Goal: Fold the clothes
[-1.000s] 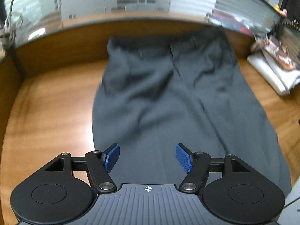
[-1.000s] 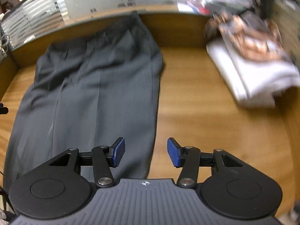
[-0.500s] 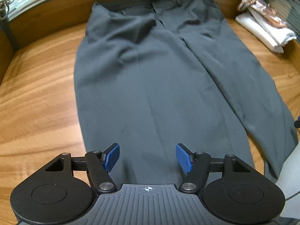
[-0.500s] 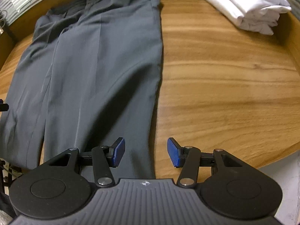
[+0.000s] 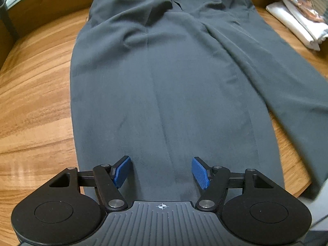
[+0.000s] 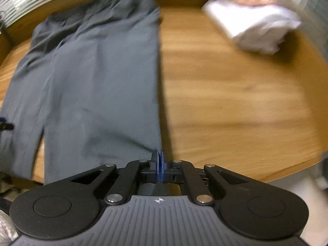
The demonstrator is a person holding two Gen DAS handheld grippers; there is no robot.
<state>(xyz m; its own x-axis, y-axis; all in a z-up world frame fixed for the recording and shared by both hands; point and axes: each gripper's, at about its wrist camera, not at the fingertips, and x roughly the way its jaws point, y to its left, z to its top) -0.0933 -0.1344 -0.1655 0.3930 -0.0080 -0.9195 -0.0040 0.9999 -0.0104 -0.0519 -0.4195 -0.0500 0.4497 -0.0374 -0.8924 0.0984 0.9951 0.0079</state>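
Trousers lie flat on the wooden table, waistband far, leg ends near us, with folded white laundry at the far right. We see the right gripper with jaws just pressed together at the outer edge of the right leg, seemingly pinching its hem. The left gripper hovers over the left leg, jaws spread, nothing between them. We judge the first fold is being set up; next, the left jaws must close on cloth.

Black linkage gripper, blue ribbed pads
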